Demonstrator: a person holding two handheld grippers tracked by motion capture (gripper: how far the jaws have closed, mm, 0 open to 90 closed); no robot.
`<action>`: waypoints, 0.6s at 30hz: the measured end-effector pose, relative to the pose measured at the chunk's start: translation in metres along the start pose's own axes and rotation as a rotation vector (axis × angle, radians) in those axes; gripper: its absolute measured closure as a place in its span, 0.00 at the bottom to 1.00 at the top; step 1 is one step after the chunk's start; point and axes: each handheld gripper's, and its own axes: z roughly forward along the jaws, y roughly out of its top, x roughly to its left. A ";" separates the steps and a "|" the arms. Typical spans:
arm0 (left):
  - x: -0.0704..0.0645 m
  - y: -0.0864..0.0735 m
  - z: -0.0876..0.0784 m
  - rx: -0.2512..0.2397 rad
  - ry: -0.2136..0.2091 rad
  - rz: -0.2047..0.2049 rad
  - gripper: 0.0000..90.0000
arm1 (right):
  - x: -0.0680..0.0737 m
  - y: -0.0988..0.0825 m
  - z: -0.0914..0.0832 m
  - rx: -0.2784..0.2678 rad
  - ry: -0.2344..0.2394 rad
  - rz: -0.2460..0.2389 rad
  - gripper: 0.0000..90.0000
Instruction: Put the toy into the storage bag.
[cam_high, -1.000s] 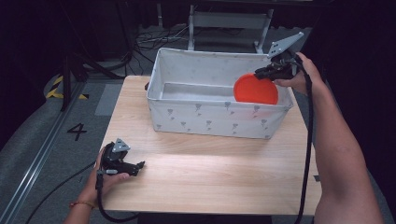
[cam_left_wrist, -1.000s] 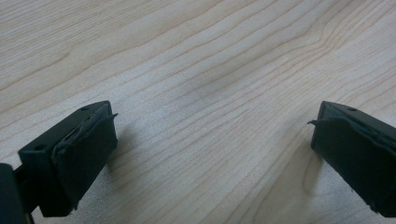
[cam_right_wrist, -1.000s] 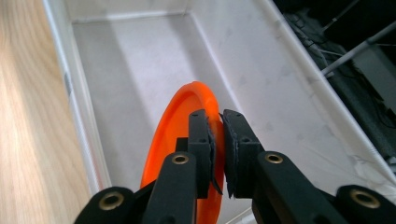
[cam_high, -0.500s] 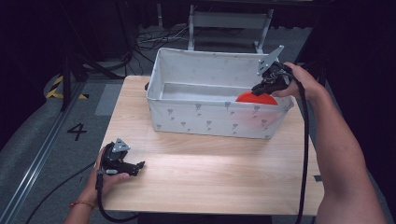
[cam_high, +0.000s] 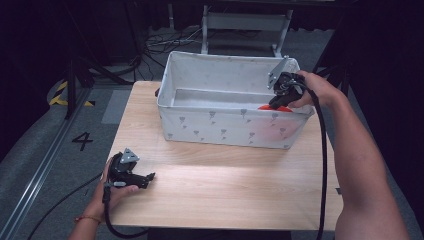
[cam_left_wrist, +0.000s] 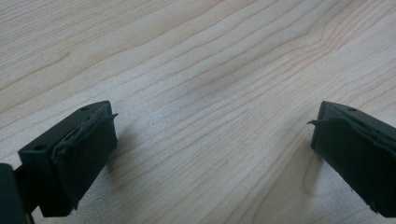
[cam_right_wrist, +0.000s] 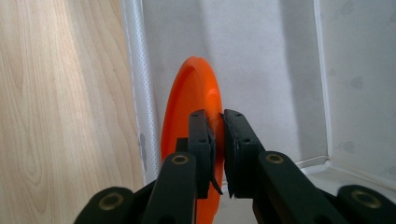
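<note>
Right tongs (cam_right_wrist: 215, 140) clamped on round orange plastic plate (cam_right_wrist: 187, 121), edge-up inside white fabric bin (cam_high: 200, 75), against near wall. Likely step: placing; next, release. Left tongs (cam_left_wrist: 210, 154) apart, idle on wooden surface (cam_high: 225, 185).

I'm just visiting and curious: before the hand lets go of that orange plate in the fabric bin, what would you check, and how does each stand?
1. Right gripper clamped on the round orange plastic plate: ok.
2. Plate inside the white fabric bin, against its near wall: ok.
3. Plate resting on the bin floor: cannot tell; it stands on edge.
4. Bin standing fully on the light wooden table: ok.
5. Left gripper open, low over the table, away from the bin: ok.
</note>
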 end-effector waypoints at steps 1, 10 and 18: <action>0.000 0.000 0.000 0.000 0.000 0.000 0.01 | 0.000 0.000 0.001 0.012 -0.003 0.002 0.91; 0.000 0.000 0.000 0.000 0.000 -0.001 0.01 | 0.000 0.003 0.009 0.073 0.018 0.009 0.91; 0.000 0.000 0.000 0.000 0.001 -0.001 0.01 | -0.002 0.000 0.024 0.129 0.018 0.035 0.88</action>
